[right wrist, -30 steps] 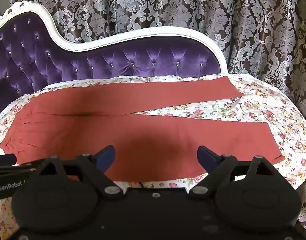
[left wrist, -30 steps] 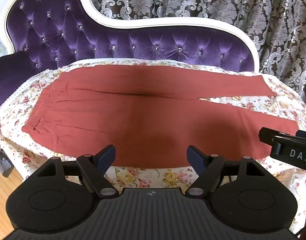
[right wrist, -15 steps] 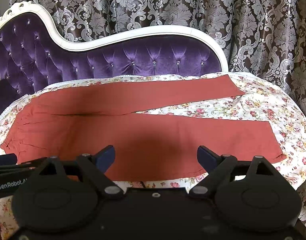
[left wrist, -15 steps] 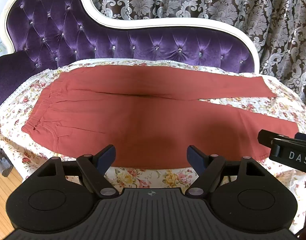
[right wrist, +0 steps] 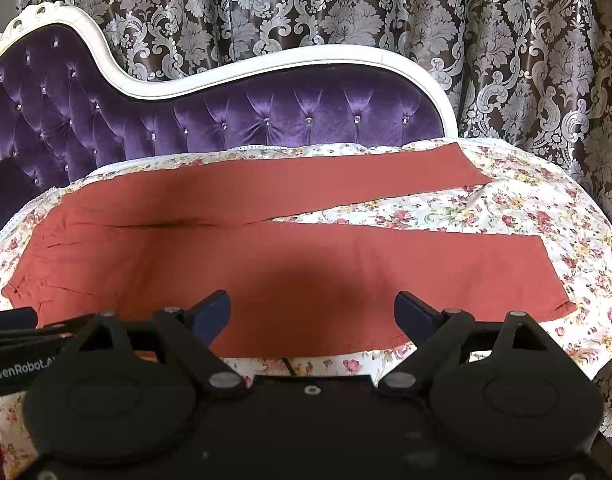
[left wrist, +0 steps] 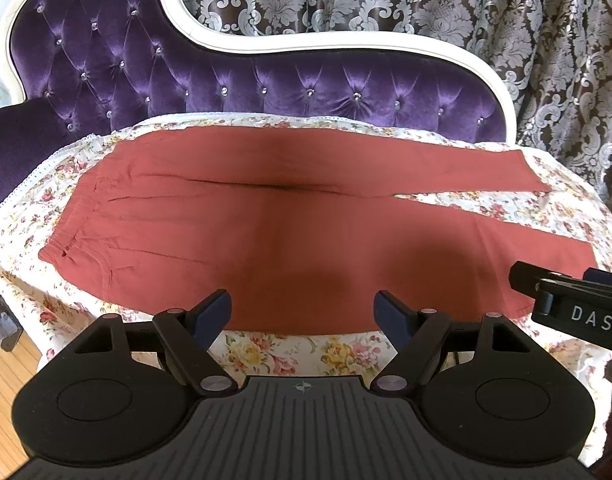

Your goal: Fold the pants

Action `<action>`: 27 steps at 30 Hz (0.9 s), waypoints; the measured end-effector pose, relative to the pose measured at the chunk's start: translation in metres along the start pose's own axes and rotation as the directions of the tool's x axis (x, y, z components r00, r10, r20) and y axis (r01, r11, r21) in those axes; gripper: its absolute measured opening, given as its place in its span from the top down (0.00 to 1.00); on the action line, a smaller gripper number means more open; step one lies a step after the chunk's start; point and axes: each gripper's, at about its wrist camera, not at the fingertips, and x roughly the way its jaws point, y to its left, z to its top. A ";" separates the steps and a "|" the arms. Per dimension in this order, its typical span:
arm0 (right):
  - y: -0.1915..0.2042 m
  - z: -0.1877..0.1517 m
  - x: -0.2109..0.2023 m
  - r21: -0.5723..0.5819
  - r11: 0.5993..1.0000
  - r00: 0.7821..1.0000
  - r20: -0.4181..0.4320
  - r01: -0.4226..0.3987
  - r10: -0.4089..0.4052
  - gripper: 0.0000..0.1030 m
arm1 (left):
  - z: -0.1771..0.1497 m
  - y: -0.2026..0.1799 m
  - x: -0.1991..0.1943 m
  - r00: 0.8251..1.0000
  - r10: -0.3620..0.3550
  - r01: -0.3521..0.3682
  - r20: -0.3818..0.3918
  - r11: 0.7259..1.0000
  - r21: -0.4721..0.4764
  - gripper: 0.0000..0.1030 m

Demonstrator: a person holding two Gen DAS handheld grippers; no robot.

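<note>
Rust-red pants (left wrist: 266,232) lie flat on a floral sheet, waistband at the left, both legs running right and splayed apart. They also show in the right wrist view (right wrist: 266,264). My left gripper (left wrist: 304,310) is open and empty, held above the near edge of the pants around their middle. My right gripper (right wrist: 311,312) is open and empty, above the near leg. The right gripper's side shows in the left wrist view (left wrist: 565,300) over the near leg's hem; the left gripper's side shows in the right wrist view (right wrist: 18,340).
The floral sheet (left wrist: 290,354) covers the seat of a purple tufted sofa (left wrist: 226,80) with a white frame. Patterned curtains (right wrist: 345,8) hang behind. Wooden floor (left wrist: 2,368) shows at the lower left.
Both grippers have drifted very slightly; the pants have not moved and both jaws stay open.
</note>
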 end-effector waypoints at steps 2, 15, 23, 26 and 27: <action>0.000 0.000 0.000 -0.001 1.000 1.000 -0.002 -0.002 0.002 0.09 | 0.000 0.000 0.000 1.000 0.001 -0.001 0.000 1.000 -0.002 0.25; 0.001 -0.001 0.000 0.000 1.000 1.000 -0.008 -0.005 0.005 0.09 | 0.001 0.001 0.000 1.000 -0.003 0.003 -0.006 1.000 -0.006 0.25; 0.002 -0.001 0.001 0.001 1.000 1.000 -0.009 -0.010 0.010 0.09 | 0.000 0.001 0.001 1.000 -0.006 0.005 -0.012 1.000 -0.012 0.25; 0.002 -0.002 0.002 0.001 1.000 1.000 -0.010 -0.010 0.011 0.09 | 0.000 0.002 0.001 1.000 -0.009 0.008 -0.015 1.000 -0.013 0.25; 0.002 -0.002 0.002 0.002 1.000 1.000 -0.010 -0.010 0.010 0.09 | 0.000 0.002 0.002 1.000 -0.010 0.010 -0.017 1.000 -0.014 0.25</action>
